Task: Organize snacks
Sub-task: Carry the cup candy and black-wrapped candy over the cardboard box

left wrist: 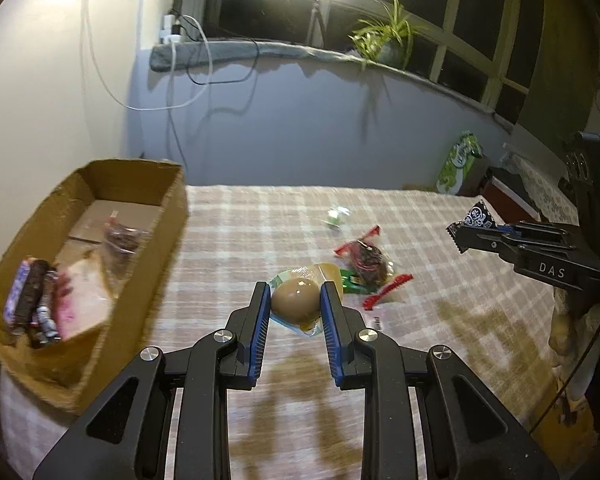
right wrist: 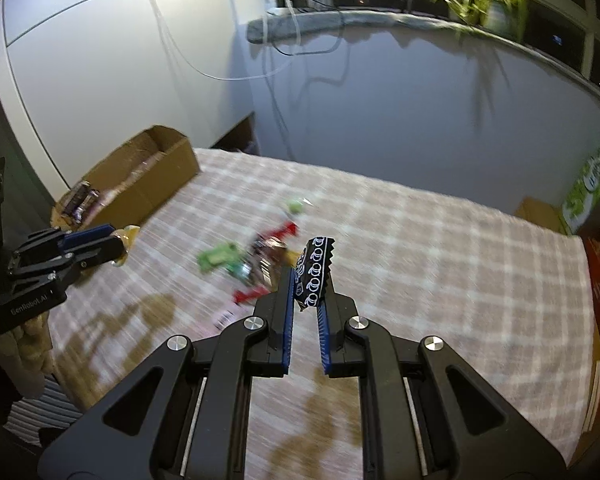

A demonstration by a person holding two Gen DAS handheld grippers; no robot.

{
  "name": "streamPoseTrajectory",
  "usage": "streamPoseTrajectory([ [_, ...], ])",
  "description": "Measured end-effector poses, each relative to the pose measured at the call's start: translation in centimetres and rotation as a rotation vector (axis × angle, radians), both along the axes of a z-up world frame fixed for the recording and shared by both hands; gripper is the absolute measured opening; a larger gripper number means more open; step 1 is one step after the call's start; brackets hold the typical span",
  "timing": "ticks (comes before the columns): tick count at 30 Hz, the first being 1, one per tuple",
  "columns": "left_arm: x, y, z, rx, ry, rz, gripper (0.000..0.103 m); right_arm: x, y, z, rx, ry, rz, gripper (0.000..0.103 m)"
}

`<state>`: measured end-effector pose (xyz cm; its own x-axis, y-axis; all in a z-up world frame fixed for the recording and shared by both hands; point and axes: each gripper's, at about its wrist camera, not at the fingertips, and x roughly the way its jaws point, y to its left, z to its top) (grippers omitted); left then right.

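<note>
left gripper (left wrist: 294, 304) lower centre, raised over the table (left wrist: 440, 320), level, jaws pinching packaged egg (left wrist: 296, 300) | right gripper (right wrist: 306, 292) lower centre, aloft, clamping black patterned packet (right wrist: 314, 272) upright | cardboard box (left wrist: 148, 240) at left edge, holding several snacks, apparently bars | loose snacks (left wrist: 364, 268) mid-frame on table

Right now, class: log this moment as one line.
left gripper: shut on packaged egg | right gripper: shut on black patterned packet | cardboard box: partly filled

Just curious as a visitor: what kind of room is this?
Probably a home room: a table with a checked tablecloth, a potted plant on the windowsill, and a cardboard box of snacks.
</note>
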<state>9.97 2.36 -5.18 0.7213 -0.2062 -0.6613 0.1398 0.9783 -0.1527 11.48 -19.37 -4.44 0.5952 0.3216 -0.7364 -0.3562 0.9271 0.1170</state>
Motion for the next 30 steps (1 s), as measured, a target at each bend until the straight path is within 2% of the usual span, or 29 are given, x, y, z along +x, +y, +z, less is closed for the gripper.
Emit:
streamPoseTrajectory([
  [15,-1.2,7.7,1.4,-0.004,-0.043,0.135,0.024,3.9,10.2,2.7,0.004,-0.055,0.158,0.011],
  [30,-1.6,12.2,0.9,-0.008,-0.037,0.207,0.024,7.4,20.2,2.8,0.002,-0.049,0.303,0.011],
])
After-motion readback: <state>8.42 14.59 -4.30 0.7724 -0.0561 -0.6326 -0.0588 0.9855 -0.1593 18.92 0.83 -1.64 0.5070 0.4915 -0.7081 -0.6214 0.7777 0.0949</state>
